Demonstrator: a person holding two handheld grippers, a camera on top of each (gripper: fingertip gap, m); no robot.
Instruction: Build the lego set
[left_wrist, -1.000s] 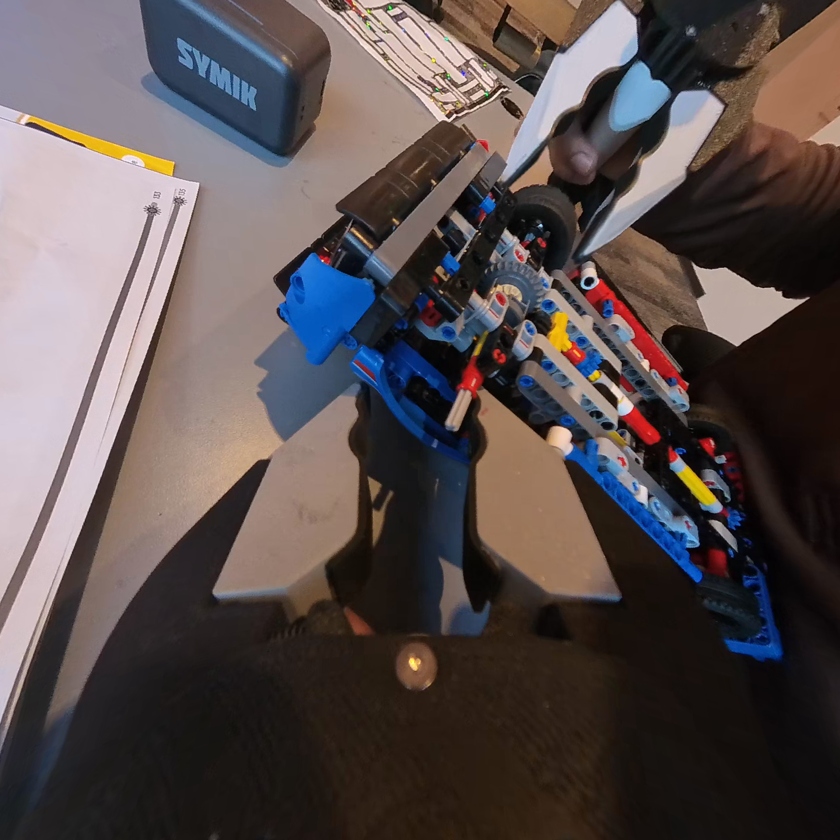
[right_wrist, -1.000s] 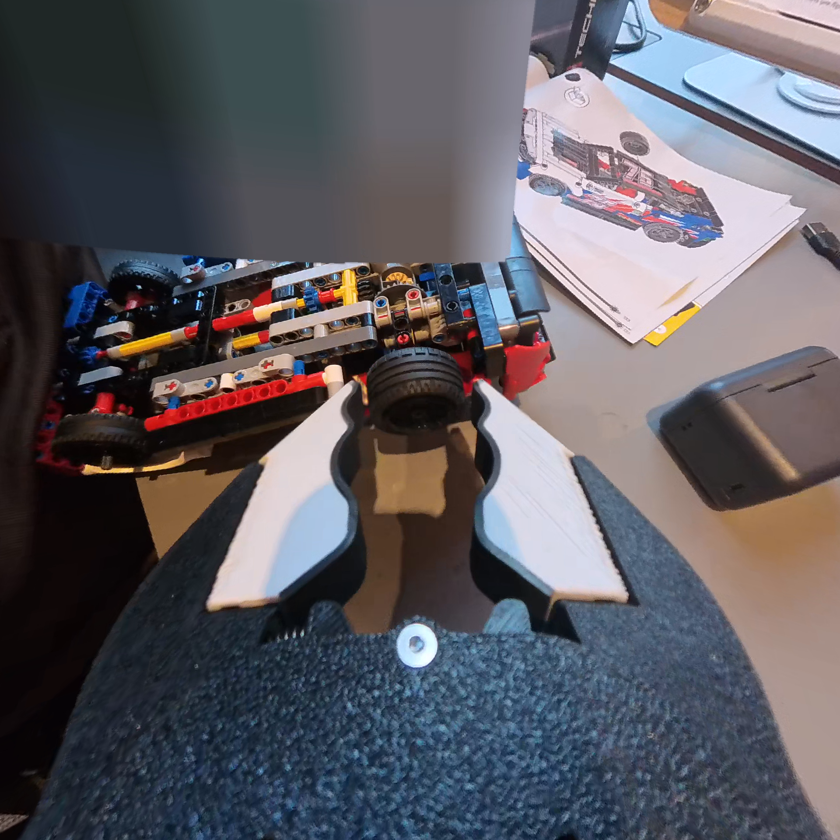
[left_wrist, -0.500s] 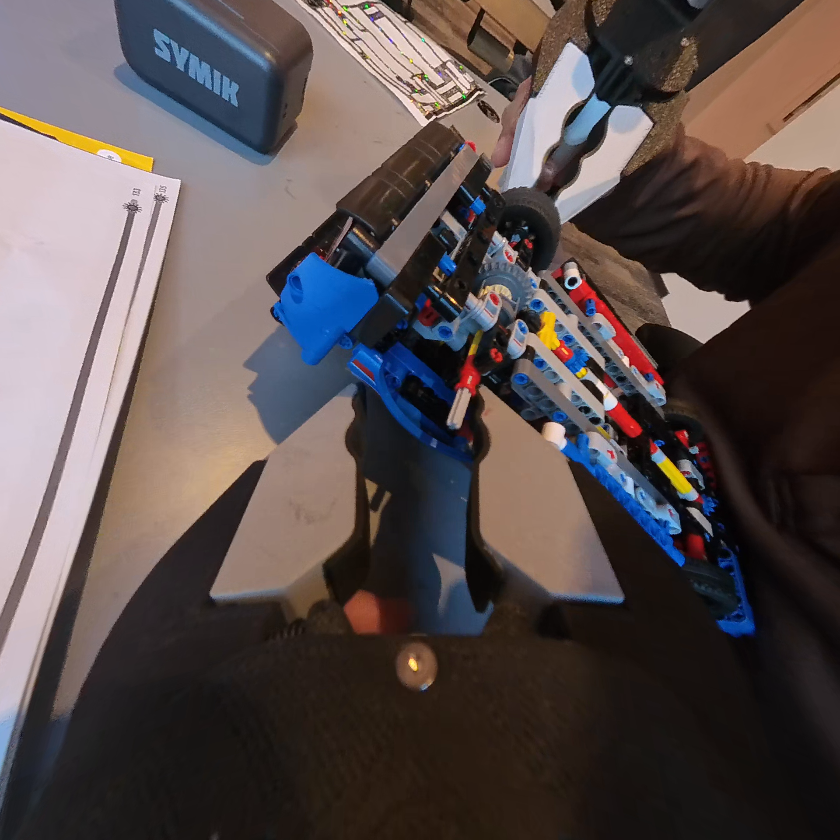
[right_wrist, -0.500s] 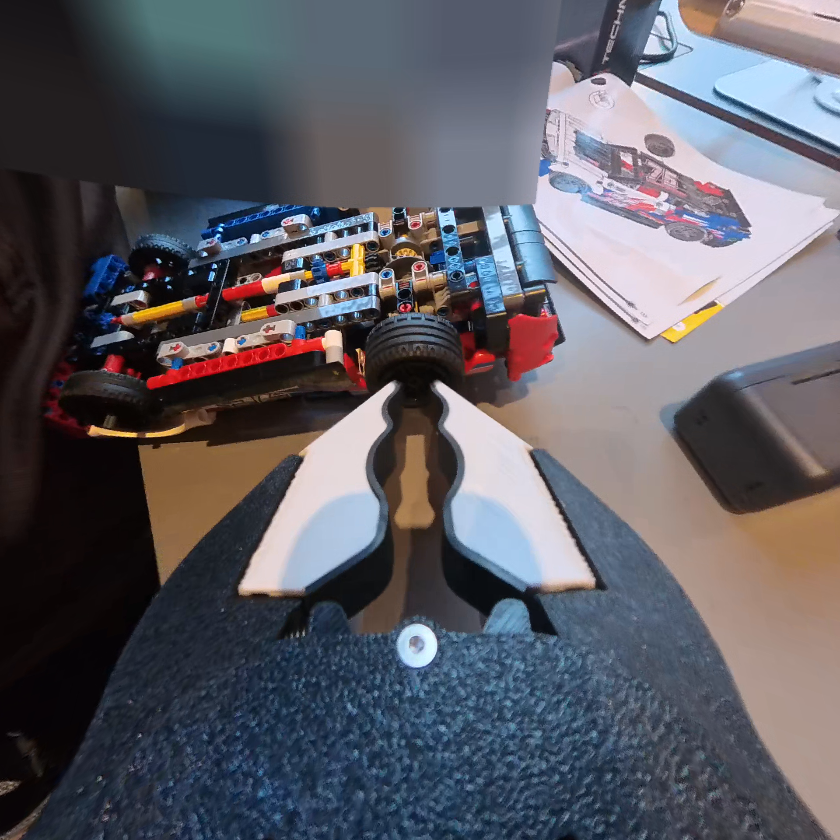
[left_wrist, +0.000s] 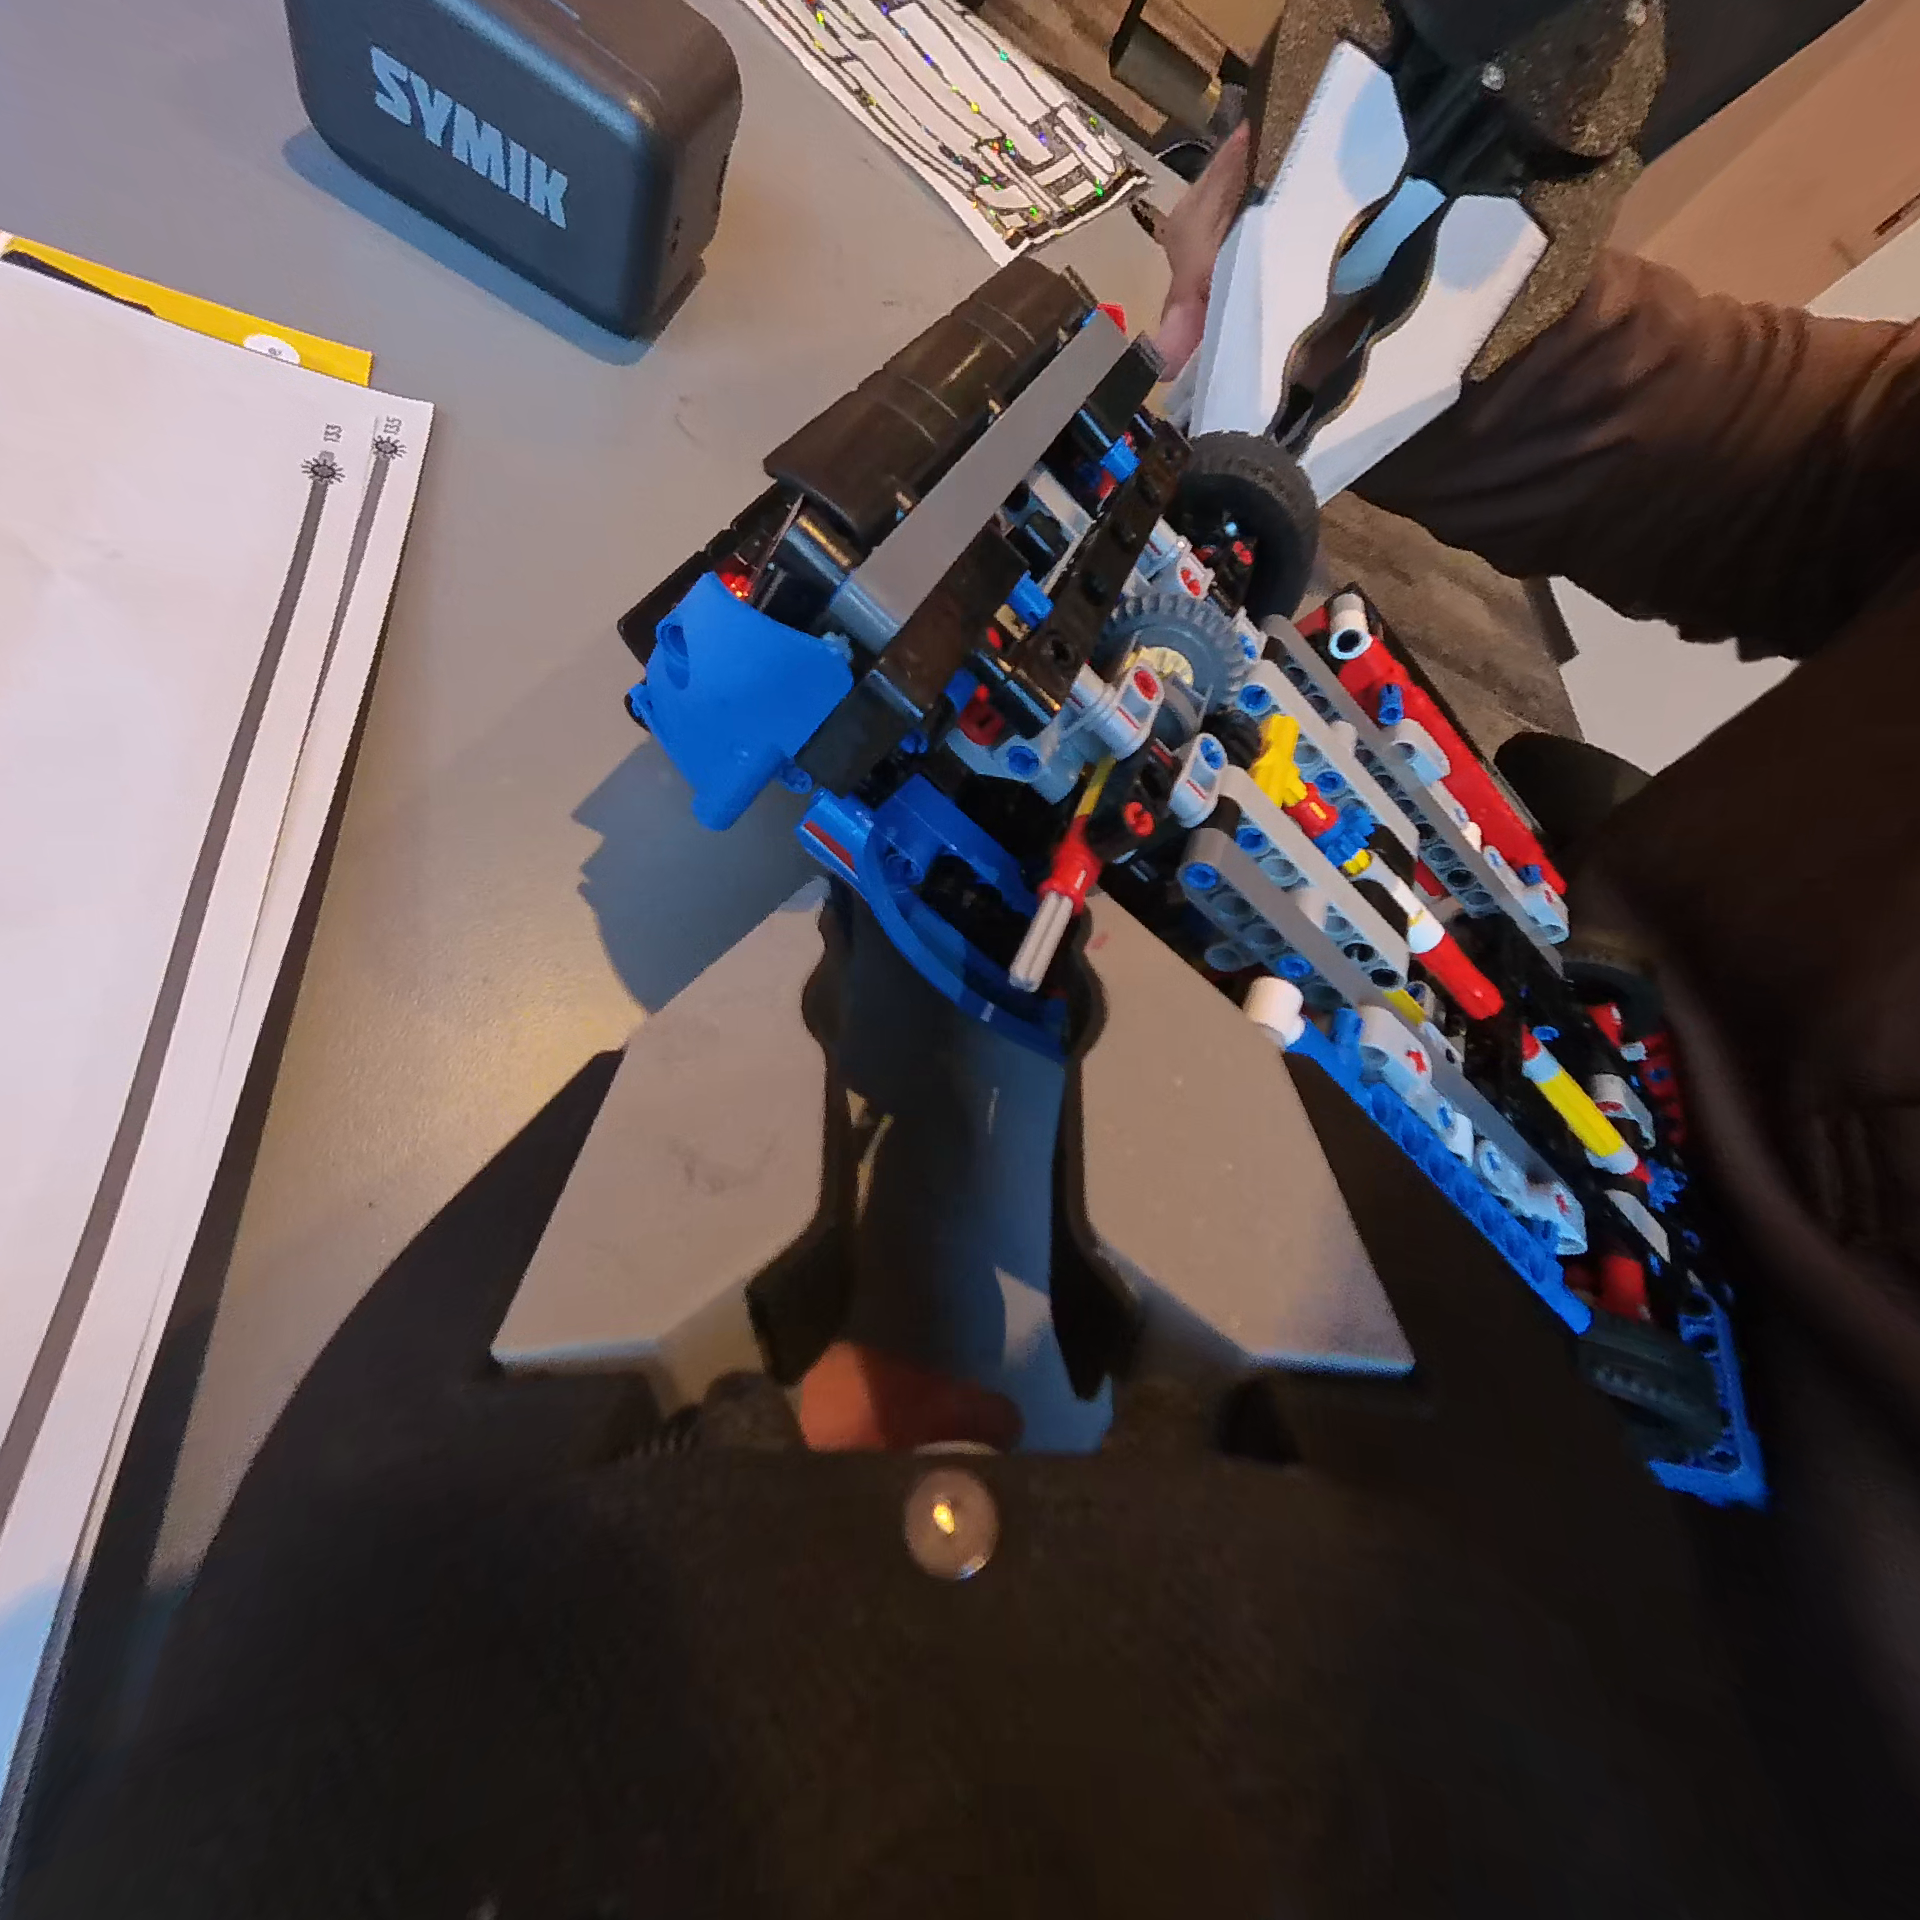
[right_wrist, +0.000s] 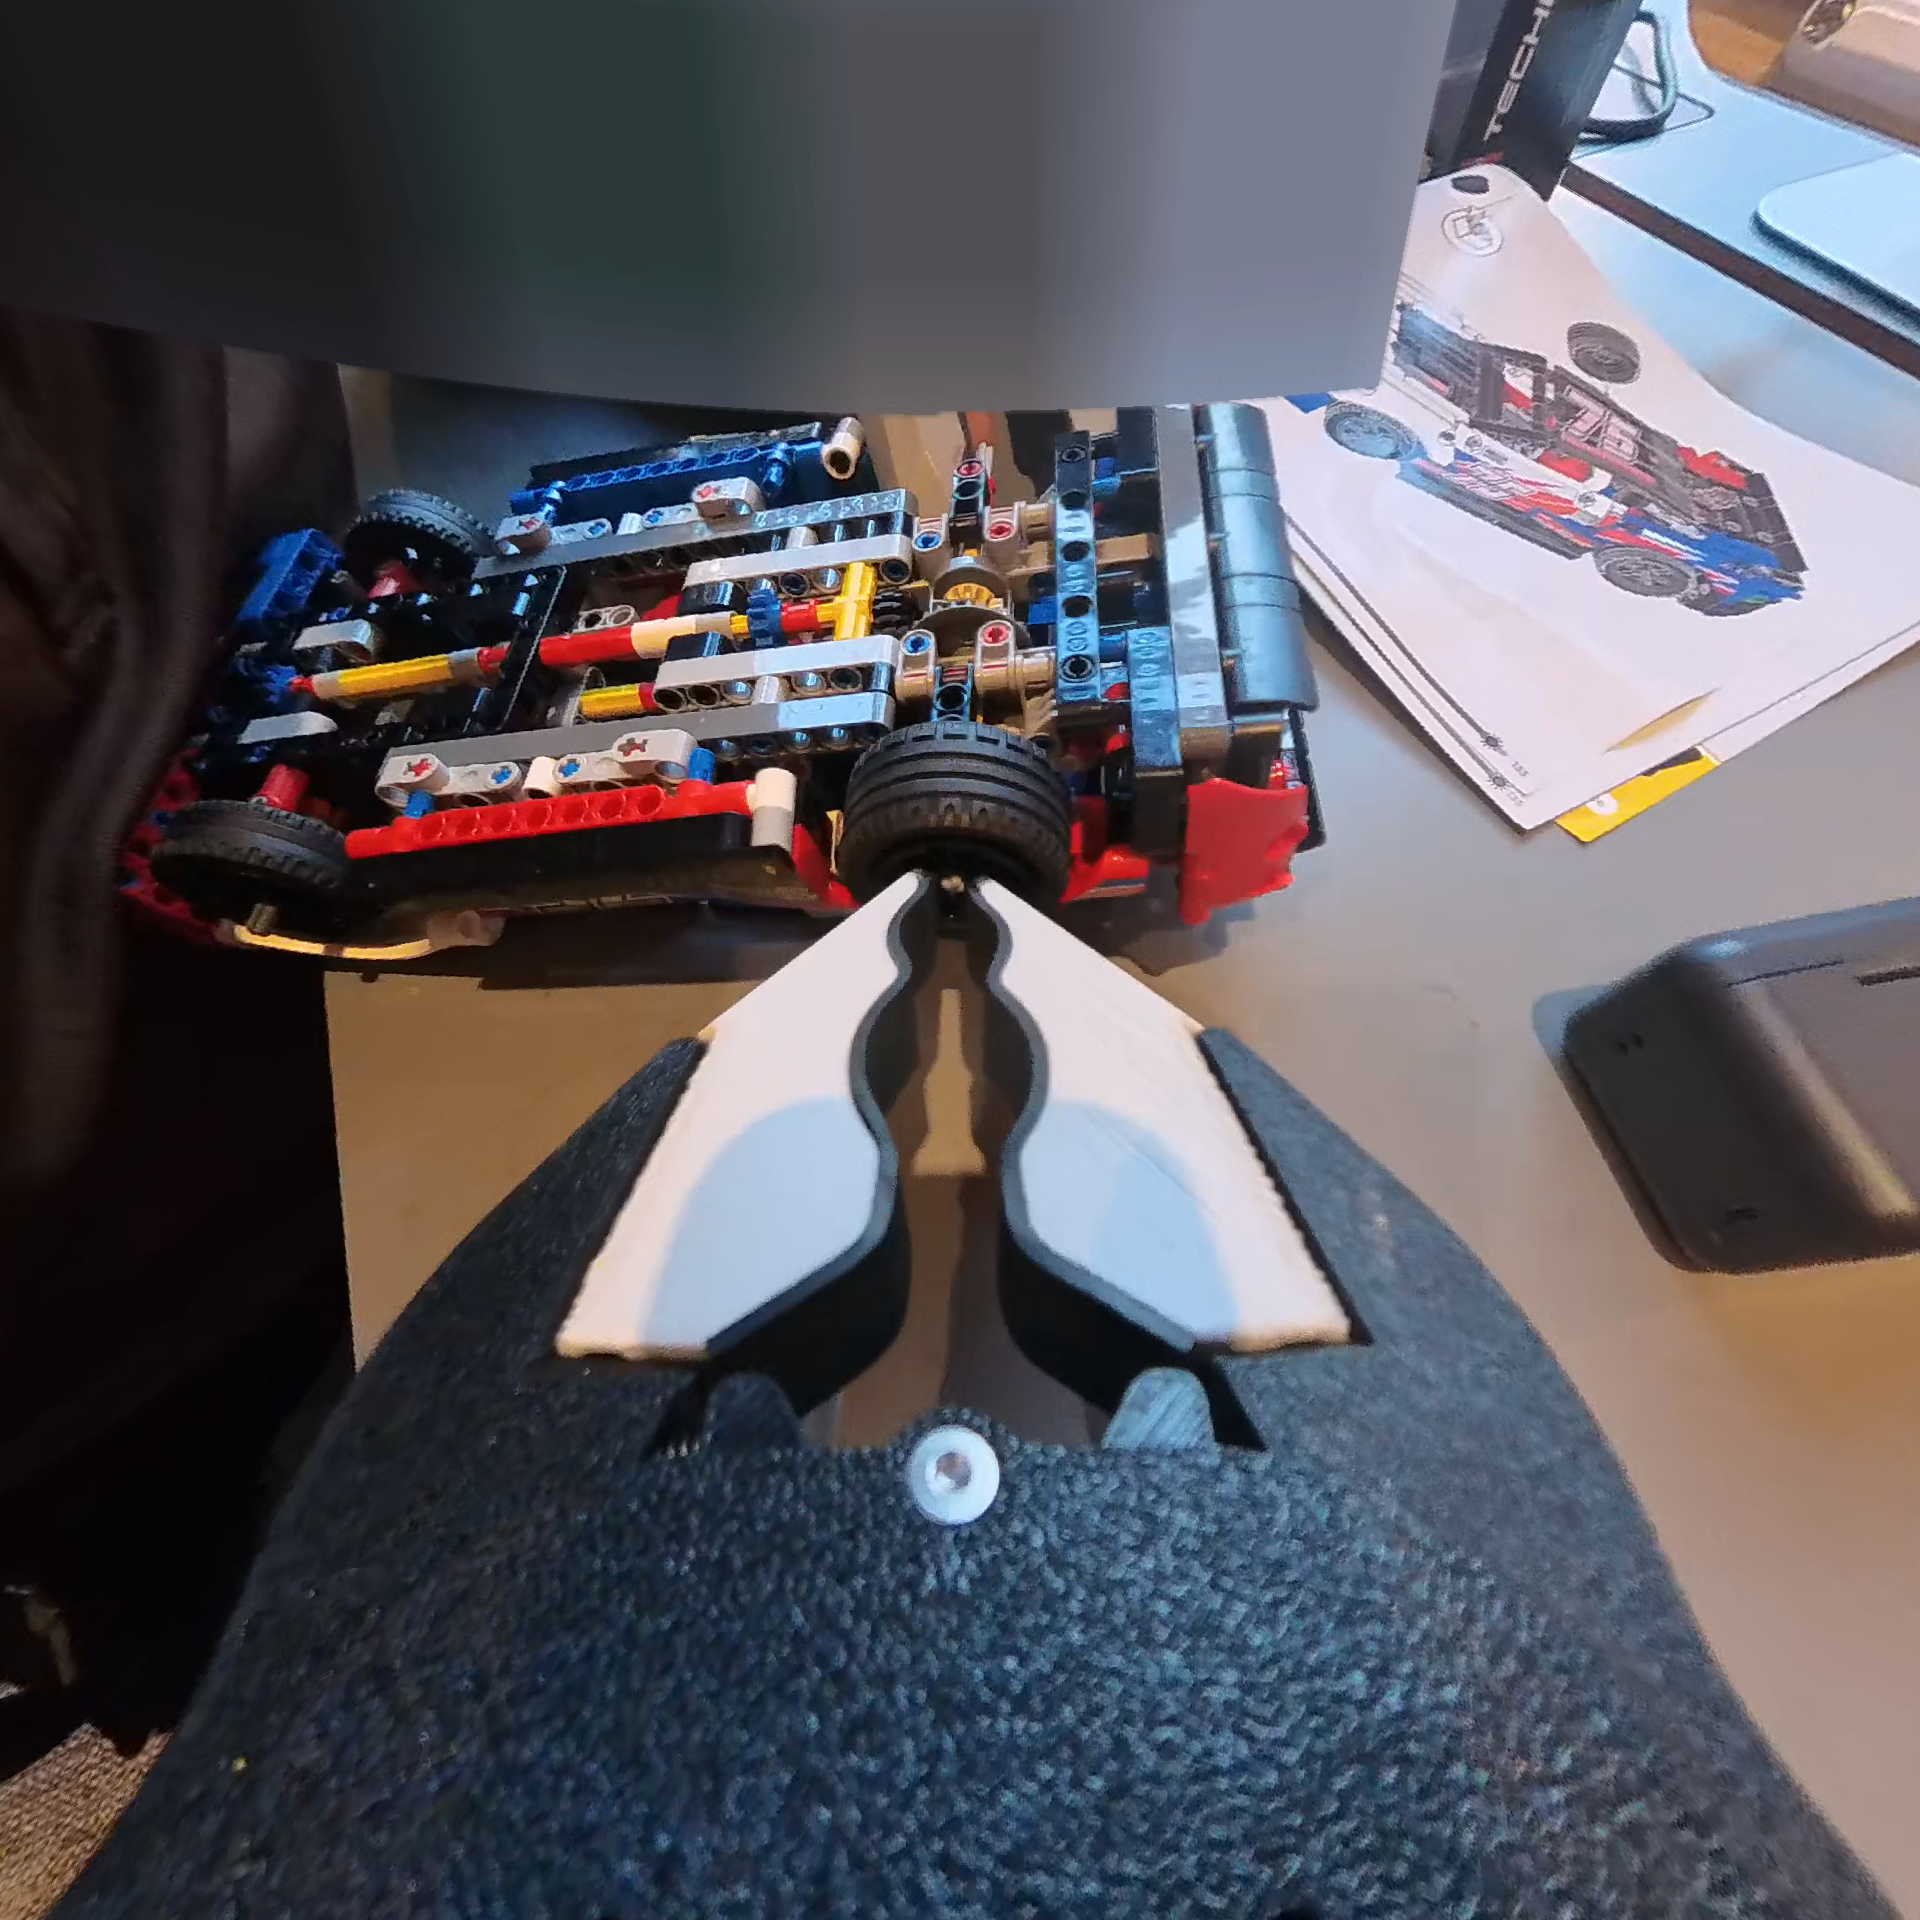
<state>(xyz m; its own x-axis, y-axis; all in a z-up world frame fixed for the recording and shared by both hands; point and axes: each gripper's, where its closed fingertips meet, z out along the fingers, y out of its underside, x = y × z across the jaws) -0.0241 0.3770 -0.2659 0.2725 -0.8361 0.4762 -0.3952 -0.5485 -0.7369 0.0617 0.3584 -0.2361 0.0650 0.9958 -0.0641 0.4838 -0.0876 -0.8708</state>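
Note:
The lego car (left_wrist: 1143, 727) lies underside up on the grey table, with grey beams, red and yellow axles and blue and red body panels. My left gripper (left_wrist: 945, 977) is shut on the car's blue wheel arch (left_wrist: 914, 894) and holds that side a little off the table. My right gripper (right_wrist: 951, 883) is shut, and its tips touch the hub of a black rear wheel (right_wrist: 951, 800) mounted on the car's red side. The right gripper also shows in the left wrist view (left_wrist: 1299, 447), above that wheel (left_wrist: 1247, 509). Two more wheels (right_wrist: 249, 847) sit at the car's other end.
A dark grey case (left_wrist: 520, 156) stands beyond the car; it also shows in the right wrist view (right_wrist: 1745, 1091). Instruction pages (left_wrist: 156, 779) lie left of it, with the car's picture on one (right_wrist: 1558, 520). A sticker sheet (left_wrist: 966, 114) lies far back. A sleeve (left_wrist: 1662, 468) crosses the right. There is about 10 centimetres between the tips of the two grippers. The dark grey case (left_wrist: 520, 156) is about 15 centimetres from both grippers' fingertips.
My right gripper was open around the black wheel, then drew back and closed; its tips now rest at the wheel's hub. The left gripper keeps its hold on the car.

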